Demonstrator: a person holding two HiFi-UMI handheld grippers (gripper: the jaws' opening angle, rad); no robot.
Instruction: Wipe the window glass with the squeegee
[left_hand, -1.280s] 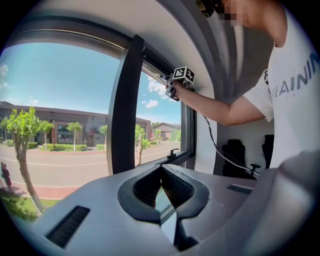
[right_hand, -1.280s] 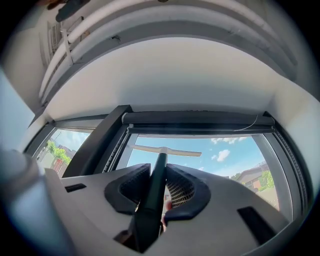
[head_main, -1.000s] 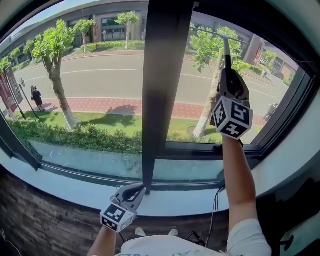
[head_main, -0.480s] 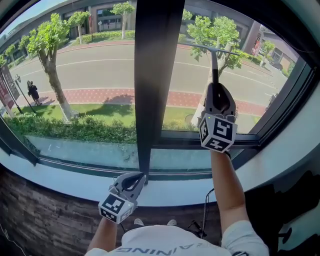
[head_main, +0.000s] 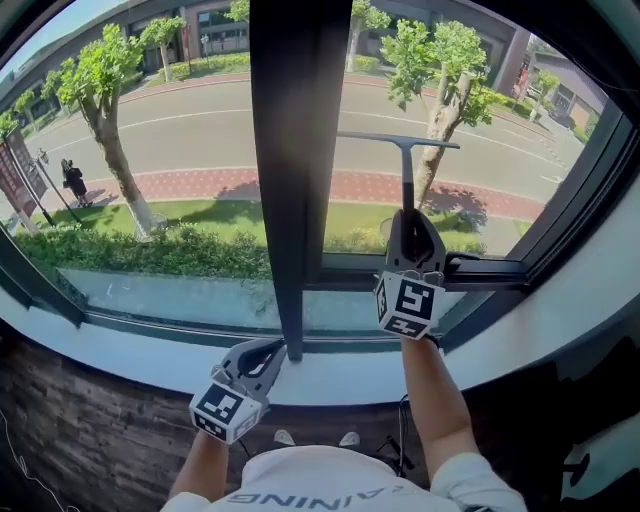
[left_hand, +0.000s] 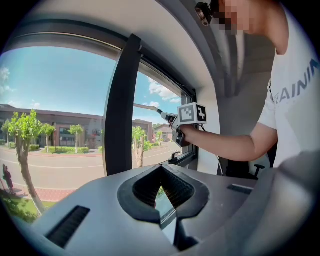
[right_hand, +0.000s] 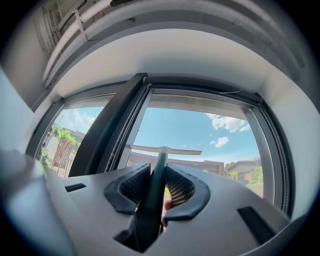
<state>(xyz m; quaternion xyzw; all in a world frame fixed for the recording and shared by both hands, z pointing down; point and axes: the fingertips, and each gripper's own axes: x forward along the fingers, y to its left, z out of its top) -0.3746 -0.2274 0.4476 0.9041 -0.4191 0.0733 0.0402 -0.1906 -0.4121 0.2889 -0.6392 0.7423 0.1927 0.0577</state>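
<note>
The window glass (head_main: 480, 150) is clear and glossy, set in a dark frame (head_main: 295, 150) with a smooth, matt, painted-metal look. The sill (head_main: 340, 385) is white and smooth; the wall below it (head_main: 90, 430) is dark, rough and banded like wood or brick. The squeegee (right_hand: 156, 175) has a dark, faintly shiny plastic-looking handle and a pale, slim bar. Both gripper shells are matt grey plastic, and the black fingers (right_hand: 180, 187) are finely ribbed. The marker cube (head_main: 408, 303) is matt white with black print. The shirt (head_main: 330, 485) is white cloth.
</note>
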